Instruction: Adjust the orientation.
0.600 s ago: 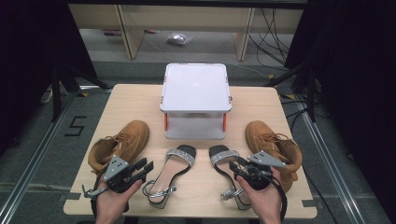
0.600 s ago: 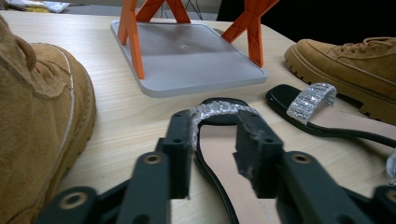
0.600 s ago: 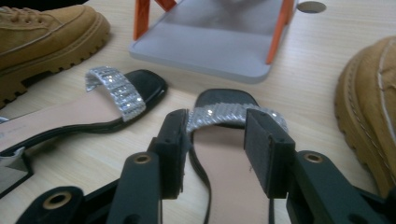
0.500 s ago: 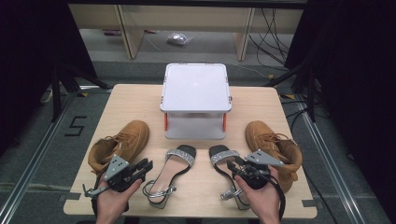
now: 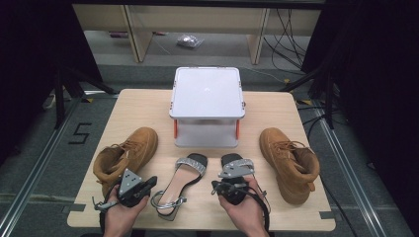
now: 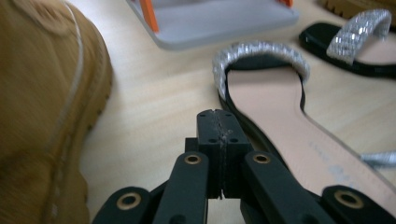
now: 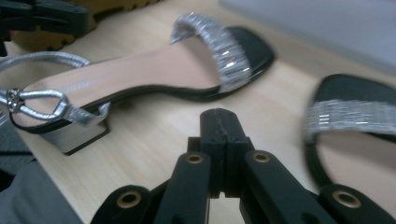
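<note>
- Both hands have barely shifted since the earlier frames; the right tongs (image 5: pixel 225 187) sit slightly nearer the white rack (image 5: pixel 206 106).
- Left tongs (image 5: pixel 148 183) and right tongs are clenched, empty.
- Left sandal (image 5: pixel 180 180) lies before the rack on the counter (image 5: pixel 143 106) (right sandal (image 5: pixel 237 165) beside it).
- Likely the approach step: the next move calls for spreading the jaws first.

My wooden table (image 5: pixel 143 106) is carrying a white stand (image 5: pixel 206 94) at twelve o'clock, boots (image 5: pixel 126 155) at nine and three, two sandals (image 5: pixel 180 180) lying between at six.
</note>
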{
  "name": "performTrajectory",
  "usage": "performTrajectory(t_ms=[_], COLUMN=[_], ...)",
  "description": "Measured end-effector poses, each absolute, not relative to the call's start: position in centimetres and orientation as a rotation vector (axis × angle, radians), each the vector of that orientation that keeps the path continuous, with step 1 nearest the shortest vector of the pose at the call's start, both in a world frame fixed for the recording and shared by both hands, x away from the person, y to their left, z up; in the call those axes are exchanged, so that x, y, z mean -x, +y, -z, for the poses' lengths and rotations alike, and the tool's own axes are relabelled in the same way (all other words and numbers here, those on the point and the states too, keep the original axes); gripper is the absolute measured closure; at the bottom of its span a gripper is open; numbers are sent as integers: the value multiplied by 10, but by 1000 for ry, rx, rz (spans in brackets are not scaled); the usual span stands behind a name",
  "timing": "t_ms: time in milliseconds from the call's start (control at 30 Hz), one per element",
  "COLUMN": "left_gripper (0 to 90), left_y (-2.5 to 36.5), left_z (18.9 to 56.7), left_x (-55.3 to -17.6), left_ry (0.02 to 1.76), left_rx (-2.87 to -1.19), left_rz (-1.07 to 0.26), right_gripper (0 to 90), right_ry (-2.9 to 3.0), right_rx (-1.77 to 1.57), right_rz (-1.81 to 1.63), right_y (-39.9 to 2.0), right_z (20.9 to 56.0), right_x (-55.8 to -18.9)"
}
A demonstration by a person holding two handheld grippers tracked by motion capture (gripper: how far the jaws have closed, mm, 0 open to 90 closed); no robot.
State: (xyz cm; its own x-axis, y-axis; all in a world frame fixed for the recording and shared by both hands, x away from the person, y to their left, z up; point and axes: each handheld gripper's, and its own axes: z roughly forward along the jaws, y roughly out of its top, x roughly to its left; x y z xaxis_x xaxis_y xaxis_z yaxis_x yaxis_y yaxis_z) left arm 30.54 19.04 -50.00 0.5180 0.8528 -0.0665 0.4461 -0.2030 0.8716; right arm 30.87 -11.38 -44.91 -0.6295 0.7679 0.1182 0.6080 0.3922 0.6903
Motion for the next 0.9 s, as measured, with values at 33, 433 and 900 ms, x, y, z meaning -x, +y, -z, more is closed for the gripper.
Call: performTrajectory(t_ms=[33,433,900], left_gripper=[894,893,893], left_y=[190,178,163], left_z=[502,512,512], left_x=[-306,-304,-297], left_ry=[1084,1117,1067], left_rx=[-1840,-1891,-1911], left_rz=[-541,-443,-391], right_gripper=[900,900,893], right_ry=[2448,2568,2615], right_rx=[-1213,-1241,-1227], right_rz=[-1054,-954,-891], right_y=[-109,-65,-48], right_z=[452,483,496], right_x=[-310,-340,-353])
